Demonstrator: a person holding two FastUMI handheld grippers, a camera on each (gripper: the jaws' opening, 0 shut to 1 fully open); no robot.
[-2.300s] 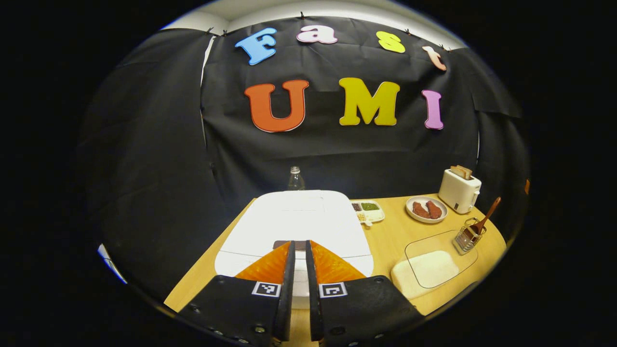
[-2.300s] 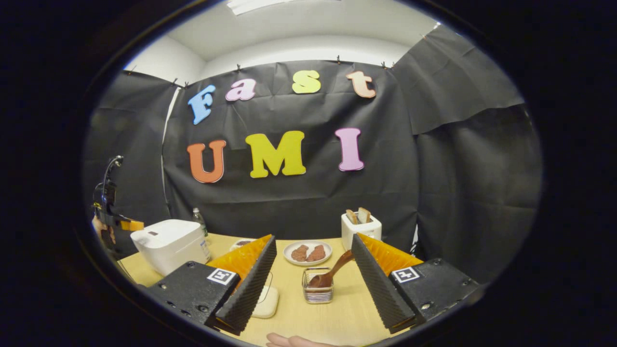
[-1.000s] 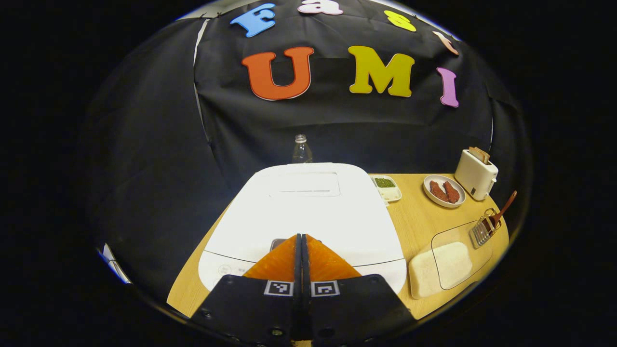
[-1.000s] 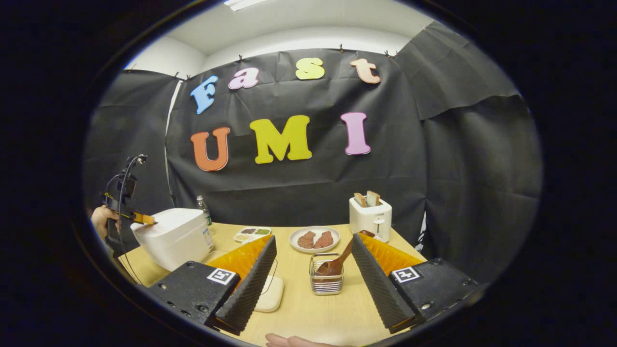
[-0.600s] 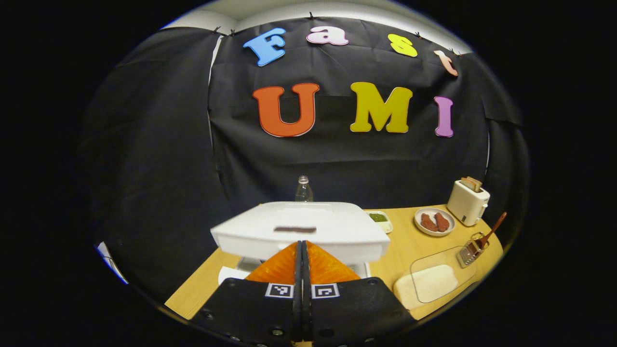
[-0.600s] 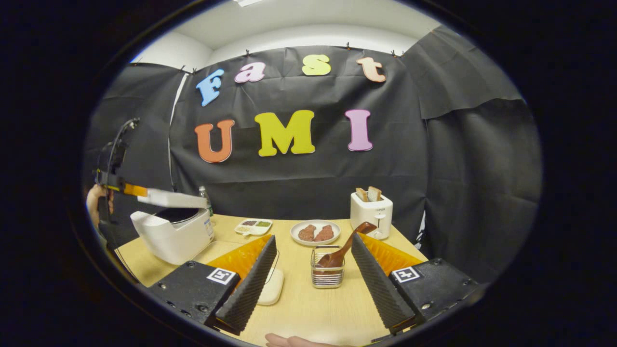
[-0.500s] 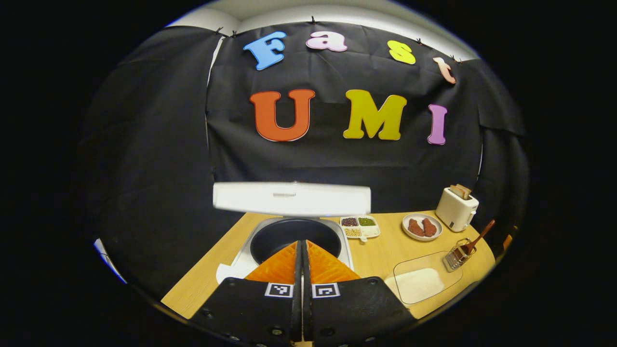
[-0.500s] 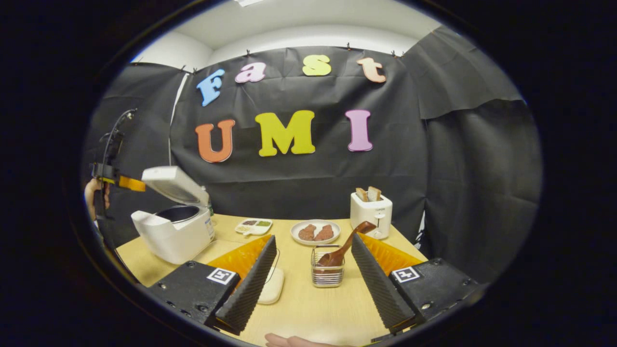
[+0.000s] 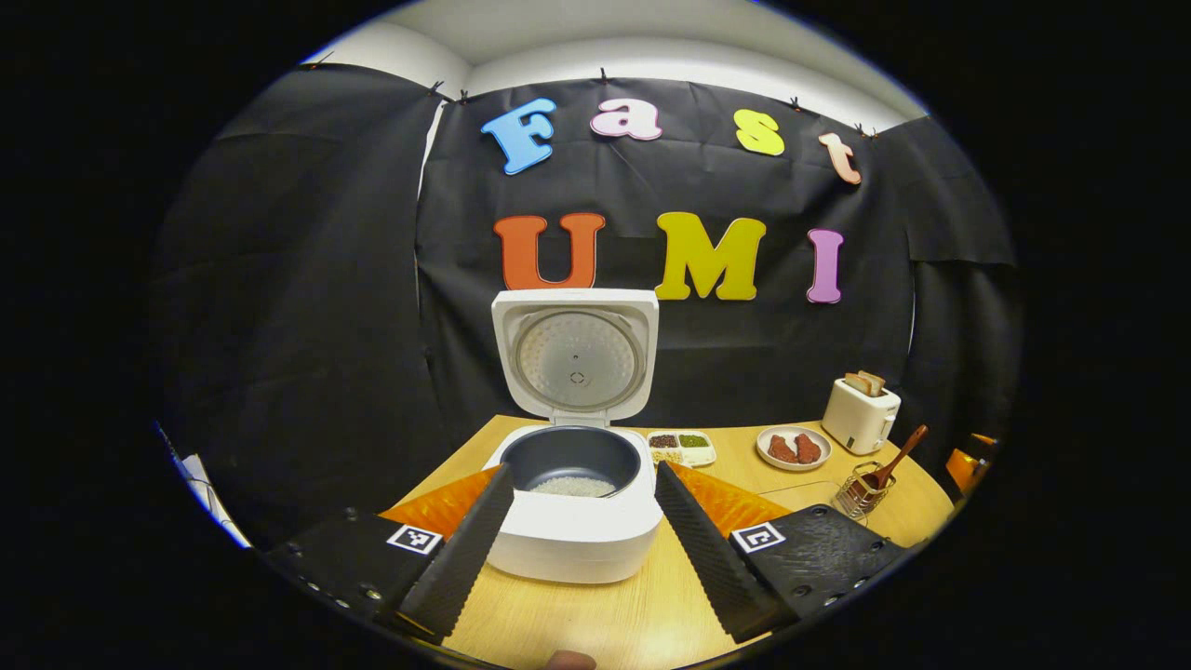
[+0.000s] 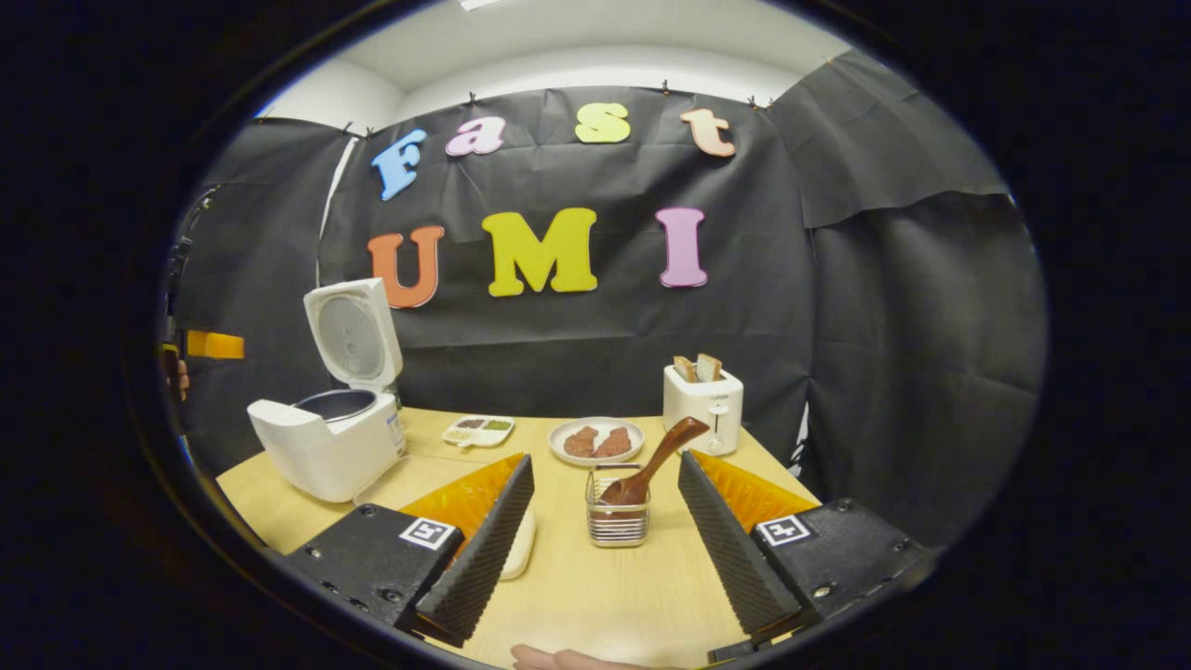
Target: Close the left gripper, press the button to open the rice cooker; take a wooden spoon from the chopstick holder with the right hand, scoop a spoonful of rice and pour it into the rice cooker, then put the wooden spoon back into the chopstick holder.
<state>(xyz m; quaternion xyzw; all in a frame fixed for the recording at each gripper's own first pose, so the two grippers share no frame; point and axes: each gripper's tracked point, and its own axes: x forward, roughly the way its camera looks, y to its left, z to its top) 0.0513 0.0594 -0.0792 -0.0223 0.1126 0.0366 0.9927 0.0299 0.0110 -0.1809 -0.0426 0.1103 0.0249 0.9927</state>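
Status: the opening step appears complete. The rice cooker (image 9: pixel 574 521) stands on the wooden surface (image 10: pixel 595 596) with its lid (image 9: pixel 576 358) raised fully upright, exposing the dark inner pot (image 9: pixel 571 458). A small amount of white grain lies at the bottom of the pot.

Left hand-held gripper (image 9: pixel 582 540): fingers spread wide, holding nothing, positioned in front of the cooker with the cooker body framed between them but not touching.

Right hand-held gripper (image 10: pixel 600 530): fingers spread wide, holding nothing. It faces the wire chopstick holder (image 10: pixel 618 519), which stands on the surface between and beyond the fingers, apart from both.

Wooden spoon (image 10: pixel 654 463): in the chopstick holder, bowl end down, handle leaning up and to the right. It is untouched.

Rice supply: a flat clear-lidded container (image 10: pixel 517 551) lies just beside the left finger of the right hand-held gripper, partly hidden by it.

Other items on the surface, not part of the task: a white toaster (image 10: pixel 702 409) with bread, a plate (image 10: pixel 596 441) with two brown pieces, and a divided dish (image 10: pixel 477 429).

Remaining steps, as judged from this layout:
1. Grasp the spoon handle with the right hand-held gripper.
2. Scoop rice.
3. Pour it into the inner pot.
4. Return the spoon to the holder.
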